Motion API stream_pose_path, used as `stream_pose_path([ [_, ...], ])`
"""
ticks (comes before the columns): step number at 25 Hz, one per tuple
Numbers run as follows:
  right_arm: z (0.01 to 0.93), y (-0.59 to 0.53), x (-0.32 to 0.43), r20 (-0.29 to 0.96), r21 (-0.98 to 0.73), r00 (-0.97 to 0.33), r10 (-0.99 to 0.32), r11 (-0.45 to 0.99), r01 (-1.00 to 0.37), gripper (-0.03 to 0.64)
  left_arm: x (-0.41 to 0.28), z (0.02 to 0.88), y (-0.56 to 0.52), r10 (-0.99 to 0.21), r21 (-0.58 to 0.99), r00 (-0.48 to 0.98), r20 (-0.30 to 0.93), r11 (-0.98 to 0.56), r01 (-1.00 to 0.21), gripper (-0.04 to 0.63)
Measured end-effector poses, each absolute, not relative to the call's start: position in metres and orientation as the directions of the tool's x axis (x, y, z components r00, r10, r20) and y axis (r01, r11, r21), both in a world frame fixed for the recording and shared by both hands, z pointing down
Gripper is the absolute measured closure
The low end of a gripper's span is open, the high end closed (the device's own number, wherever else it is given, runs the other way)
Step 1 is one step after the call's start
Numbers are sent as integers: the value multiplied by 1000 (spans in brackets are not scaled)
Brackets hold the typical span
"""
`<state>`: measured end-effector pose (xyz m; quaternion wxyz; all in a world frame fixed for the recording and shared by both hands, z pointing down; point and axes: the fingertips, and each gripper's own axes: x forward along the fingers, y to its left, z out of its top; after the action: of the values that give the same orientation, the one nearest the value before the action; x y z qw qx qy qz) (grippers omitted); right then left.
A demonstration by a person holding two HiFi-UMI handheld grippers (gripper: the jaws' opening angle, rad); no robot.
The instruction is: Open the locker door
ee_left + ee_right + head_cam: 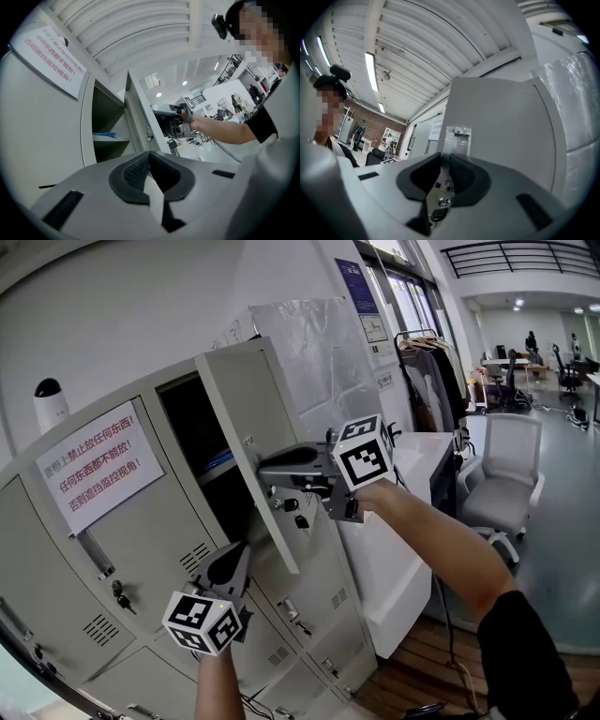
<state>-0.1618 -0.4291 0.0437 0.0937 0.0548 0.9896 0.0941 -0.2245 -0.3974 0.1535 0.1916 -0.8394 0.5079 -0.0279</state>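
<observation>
— On the bank of lockers, where's the locker door?
— Swung wide open. My right claw clamps its free edge, above the key. My left claw hangs below it, clenched on nothing.

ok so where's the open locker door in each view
Head view: the locker door stands at centre, swung out toward the camera.
Left gripper view: at centre, seen nearly edge-on.
Right gripper view: the pale panel filling the centre and right.
Shared landmark: the right gripper, clamped on the door's free edge, shows in all three.
</observation>
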Motion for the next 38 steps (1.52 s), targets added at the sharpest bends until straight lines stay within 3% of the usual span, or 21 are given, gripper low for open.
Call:
stream_pose_path([
  [38,49,-452,-37,-217,211,-871,442,892,400,549,-167,171,-429,-876,-355,464,-129,-396,-847,580],
])
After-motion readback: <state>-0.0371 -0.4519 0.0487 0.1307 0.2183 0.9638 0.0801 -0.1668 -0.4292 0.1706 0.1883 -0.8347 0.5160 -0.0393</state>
